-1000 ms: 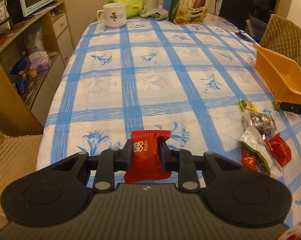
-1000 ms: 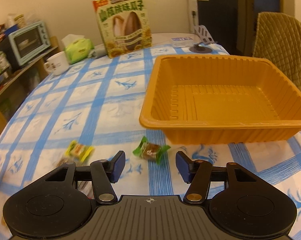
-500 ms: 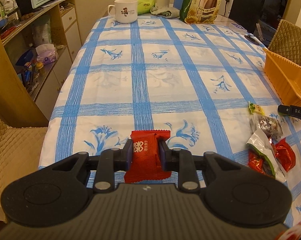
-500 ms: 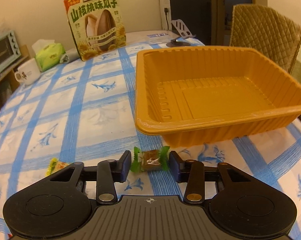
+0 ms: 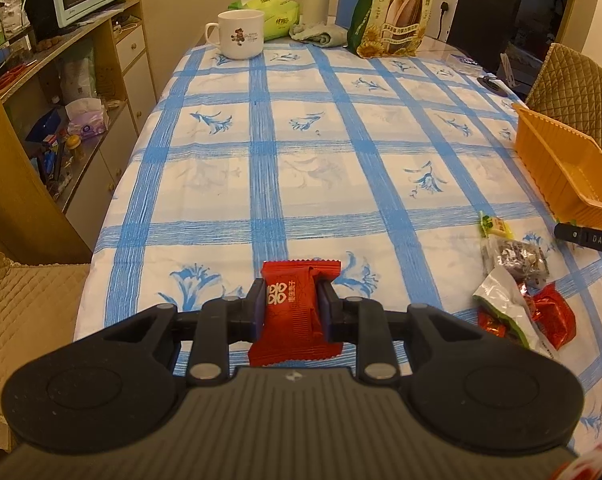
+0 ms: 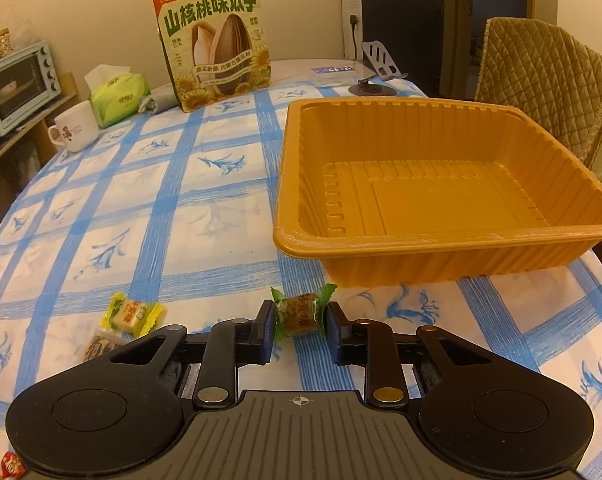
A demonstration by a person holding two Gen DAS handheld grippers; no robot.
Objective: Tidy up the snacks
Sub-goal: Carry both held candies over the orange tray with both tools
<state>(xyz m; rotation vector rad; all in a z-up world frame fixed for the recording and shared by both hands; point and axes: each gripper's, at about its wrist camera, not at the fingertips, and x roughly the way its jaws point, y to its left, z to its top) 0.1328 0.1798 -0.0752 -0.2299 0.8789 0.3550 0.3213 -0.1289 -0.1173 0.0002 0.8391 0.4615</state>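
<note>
While the blue-checked tablecloth (image 5: 285, 152) spreads under both my grippers, the orange tray (image 6: 441, 184) sits empty at its right side, just beyond my right gripper (image 6: 299, 326). My left gripper (image 5: 291, 306) is clamped on a red snack packet (image 5: 295, 312), lifted above the cloth. My right pads are pressed onto a small green-wrapped candy (image 6: 301, 314), near the tray's front wall.
</note>
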